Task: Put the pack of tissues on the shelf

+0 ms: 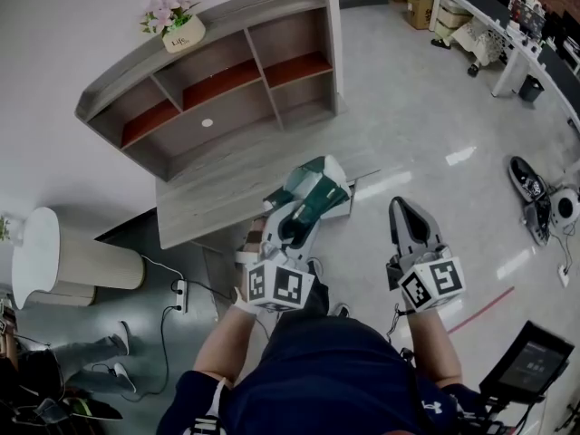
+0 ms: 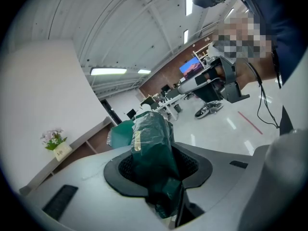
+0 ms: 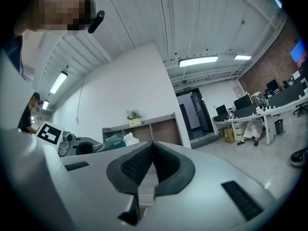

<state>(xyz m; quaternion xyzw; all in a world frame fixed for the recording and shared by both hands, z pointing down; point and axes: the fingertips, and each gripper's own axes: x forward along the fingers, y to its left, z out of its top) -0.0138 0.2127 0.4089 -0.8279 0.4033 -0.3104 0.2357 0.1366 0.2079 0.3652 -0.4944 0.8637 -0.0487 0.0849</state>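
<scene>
The pack of tissues (image 1: 313, 193) is wrapped in dark green plastic with a white end. My left gripper (image 1: 297, 223) is shut on it and holds it above the front edge of the wooden desk top (image 1: 227, 184). In the left gripper view the pack (image 2: 151, 138) sticks up from between the pads, and my left gripper (image 2: 158, 170) pinches its lower end. The grey shelf (image 1: 217, 71) with brown compartments stands behind the desk top, against the wall. My right gripper (image 1: 406, 211) hovers to the right over the floor, shut and empty; its pads meet in the right gripper view (image 3: 151, 153).
A flower pot (image 1: 181, 30) sits on top of the shelf at its left. A white round stool (image 1: 41, 252) and a power strip (image 1: 181, 295) lie left of the desk. Shoes (image 1: 530, 188) are on the floor at right, a screen (image 1: 535, 361) at lower right.
</scene>
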